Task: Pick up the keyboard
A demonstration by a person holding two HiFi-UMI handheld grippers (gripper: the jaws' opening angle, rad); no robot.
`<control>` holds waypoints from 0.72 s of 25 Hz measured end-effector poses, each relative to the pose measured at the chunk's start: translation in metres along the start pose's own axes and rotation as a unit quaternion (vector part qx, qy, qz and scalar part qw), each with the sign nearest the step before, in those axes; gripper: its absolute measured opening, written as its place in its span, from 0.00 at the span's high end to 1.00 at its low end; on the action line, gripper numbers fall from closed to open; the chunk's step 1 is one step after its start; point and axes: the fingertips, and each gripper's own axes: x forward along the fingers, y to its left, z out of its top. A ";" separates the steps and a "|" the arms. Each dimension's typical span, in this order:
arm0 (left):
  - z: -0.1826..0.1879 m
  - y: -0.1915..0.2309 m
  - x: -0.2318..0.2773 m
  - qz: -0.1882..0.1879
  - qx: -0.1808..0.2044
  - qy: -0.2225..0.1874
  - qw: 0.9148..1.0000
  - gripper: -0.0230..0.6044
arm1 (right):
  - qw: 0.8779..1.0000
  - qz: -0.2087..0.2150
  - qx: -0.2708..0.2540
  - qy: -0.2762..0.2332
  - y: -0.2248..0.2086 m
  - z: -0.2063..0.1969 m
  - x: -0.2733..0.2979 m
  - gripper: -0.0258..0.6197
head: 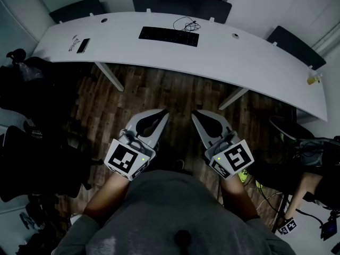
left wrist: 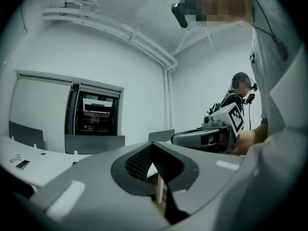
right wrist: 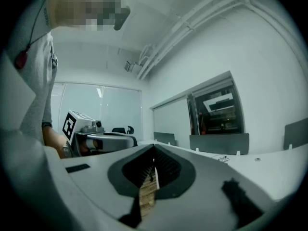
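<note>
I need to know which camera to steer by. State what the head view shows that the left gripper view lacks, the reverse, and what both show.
Head view only: the black keyboard laid out whole on the desk, its cable curled behind it, and a yellow thing at the desk's right end. Left gripper view only: the ceiling pipes overhead. Both: the white desk, the left gripper with jaws together and empty, and the right gripper beside it.

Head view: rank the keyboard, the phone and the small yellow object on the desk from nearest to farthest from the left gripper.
1. Keyboard, straight ahead of the left gripper.
2. Phone, off to the left.
3. Yellow object, far right.
</note>
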 end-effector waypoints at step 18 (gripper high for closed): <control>-0.010 0.073 0.029 -0.036 -0.005 0.012 0.999 0.95 | 0.999 -0.029 -0.007 0.026 -0.028 0.003 0.077 0.95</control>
